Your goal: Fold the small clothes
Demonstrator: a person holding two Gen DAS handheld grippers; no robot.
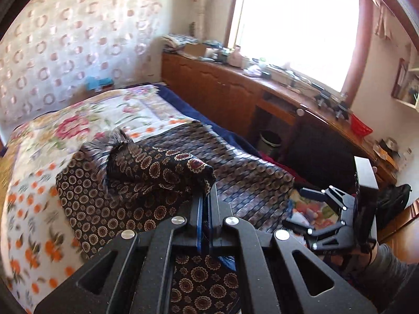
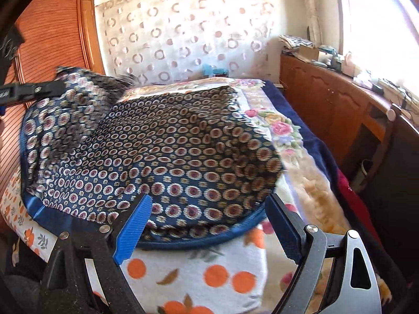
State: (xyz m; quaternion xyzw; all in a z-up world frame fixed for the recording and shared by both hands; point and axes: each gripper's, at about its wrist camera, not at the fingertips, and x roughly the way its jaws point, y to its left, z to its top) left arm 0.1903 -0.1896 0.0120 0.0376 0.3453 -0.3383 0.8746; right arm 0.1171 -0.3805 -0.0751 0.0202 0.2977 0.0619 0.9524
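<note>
pinching a corner of the thin dark-blue medallion-print scarf point(image 1: 146, 172) spread on the floral-quilted bed point(image 1: 78, 120), the left gripper point(image 1: 205, 196) lifts light, floppy cloth, best held by its bound hem, while the right gripper point(image 2: 209, 225) gapes empty.

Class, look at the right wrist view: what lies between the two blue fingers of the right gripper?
In the right wrist view, the near edge of the patterned garment lies between the open right gripper's fingers, with the fruit-print bedcover below. The fingers are not pressing it.
</note>
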